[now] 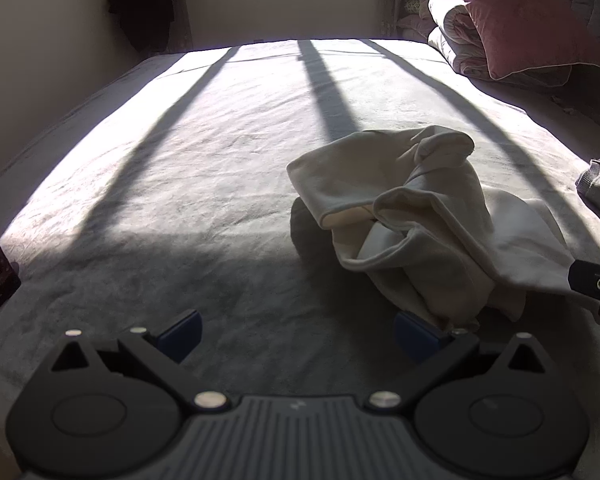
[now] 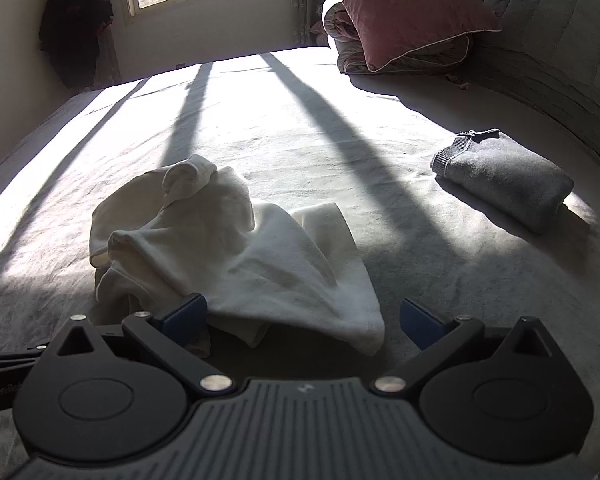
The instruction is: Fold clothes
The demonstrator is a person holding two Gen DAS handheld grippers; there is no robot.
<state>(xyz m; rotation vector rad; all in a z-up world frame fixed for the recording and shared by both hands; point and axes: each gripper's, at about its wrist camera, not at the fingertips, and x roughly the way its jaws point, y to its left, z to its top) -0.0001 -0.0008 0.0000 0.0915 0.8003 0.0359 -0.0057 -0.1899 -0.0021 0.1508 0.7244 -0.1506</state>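
A cream garment (image 2: 228, 248) is seen lying crumpled on the bed (image 2: 340, 128) near its front edge, while a grey garment (image 2: 504, 184) lies folded toward the headboard side. The left tool (image 1: 298, 334) and the right tool (image 2: 304, 320) are both held wide open, with nothing gripped. If a bunched layer is pinched rather than a single hem, the cloth may be dragged into a tighter heap and the fold spoiled.
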